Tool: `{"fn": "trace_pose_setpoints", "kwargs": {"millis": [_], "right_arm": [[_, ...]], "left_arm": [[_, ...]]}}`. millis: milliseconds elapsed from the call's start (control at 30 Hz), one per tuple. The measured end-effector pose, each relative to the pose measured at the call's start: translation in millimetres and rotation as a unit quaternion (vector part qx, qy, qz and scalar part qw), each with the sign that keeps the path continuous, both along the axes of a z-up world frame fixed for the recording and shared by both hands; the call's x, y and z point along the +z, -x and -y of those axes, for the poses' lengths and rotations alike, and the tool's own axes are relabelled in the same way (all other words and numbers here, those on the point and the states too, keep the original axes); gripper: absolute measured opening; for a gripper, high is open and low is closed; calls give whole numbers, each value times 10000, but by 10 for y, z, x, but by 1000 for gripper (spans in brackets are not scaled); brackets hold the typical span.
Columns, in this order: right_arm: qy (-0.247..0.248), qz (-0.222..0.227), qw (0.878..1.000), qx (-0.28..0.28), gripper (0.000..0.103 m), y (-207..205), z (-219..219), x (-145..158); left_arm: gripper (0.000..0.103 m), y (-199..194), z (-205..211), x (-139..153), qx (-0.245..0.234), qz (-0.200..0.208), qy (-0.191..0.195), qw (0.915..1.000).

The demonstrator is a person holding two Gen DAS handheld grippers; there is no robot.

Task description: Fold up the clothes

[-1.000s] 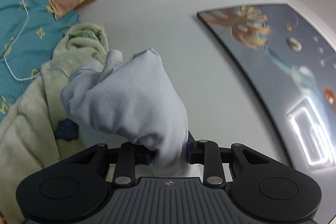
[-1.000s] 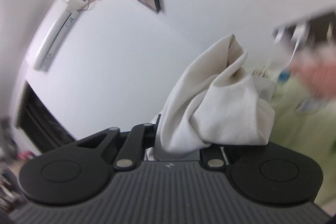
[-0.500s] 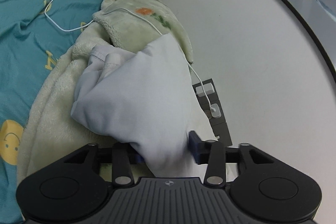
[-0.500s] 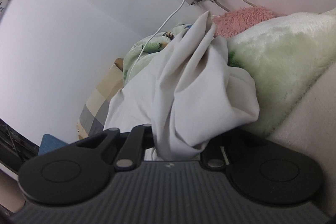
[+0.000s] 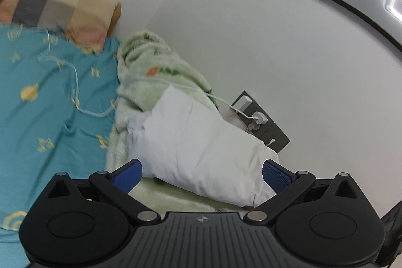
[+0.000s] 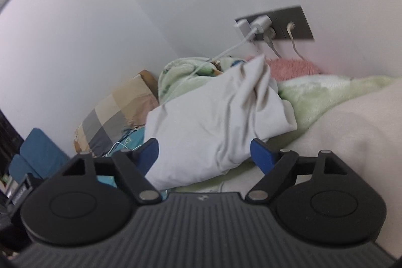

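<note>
A folded white garment (image 5: 198,145) lies on a pale green fleece blanket (image 5: 155,82) against the wall. It also shows in the right wrist view (image 6: 213,127) as a rumpled bundle. My left gripper (image 5: 202,173) is open, its blue pads (image 5: 128,173) standing either side of the garment's near end without holding it. My right gripper (image 6: 204,151) is open too, its blue pads (image 6: 261,153) spread around the bundle's near edge.
A teal bed sheet (image 5: 45,112) with a thin white cable lies left. A checked pillow (image 5: 62,9) sits at the wall. A grey wall socket (image 6: 276,24) holds chargers and cables. A pink fluffy item (image 6: 291,68) and a cream cloth (image 6: 351,132) lie right.
Both grippers carried the white garment down onto the green blanket and opened, letting it go. It now rests there on its own.
</note>
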State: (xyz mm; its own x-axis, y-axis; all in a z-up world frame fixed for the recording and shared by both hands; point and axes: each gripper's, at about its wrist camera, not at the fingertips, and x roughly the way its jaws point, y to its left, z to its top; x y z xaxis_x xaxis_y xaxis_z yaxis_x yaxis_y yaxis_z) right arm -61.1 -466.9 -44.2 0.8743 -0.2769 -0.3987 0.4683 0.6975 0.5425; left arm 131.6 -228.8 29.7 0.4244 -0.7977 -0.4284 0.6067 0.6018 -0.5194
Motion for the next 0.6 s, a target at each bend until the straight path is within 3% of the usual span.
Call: {"fn": "trace_pose_setpoints", "kwargs": {"millis": [200,400,600], "right_arm": [[880,-7,9960,181,82,272,-495,337],[1441,-198,9889,313,82,474,-950,466],[1700,-229,9847,312,82,572,-1261,529]], "left_arm": [[103,607,-473,435,208,1151,-565,9915],[103,1083,-743,647,350,2123,-1216,9690],[103,1342,-967,733,523,2306,-1049,9659]]}}
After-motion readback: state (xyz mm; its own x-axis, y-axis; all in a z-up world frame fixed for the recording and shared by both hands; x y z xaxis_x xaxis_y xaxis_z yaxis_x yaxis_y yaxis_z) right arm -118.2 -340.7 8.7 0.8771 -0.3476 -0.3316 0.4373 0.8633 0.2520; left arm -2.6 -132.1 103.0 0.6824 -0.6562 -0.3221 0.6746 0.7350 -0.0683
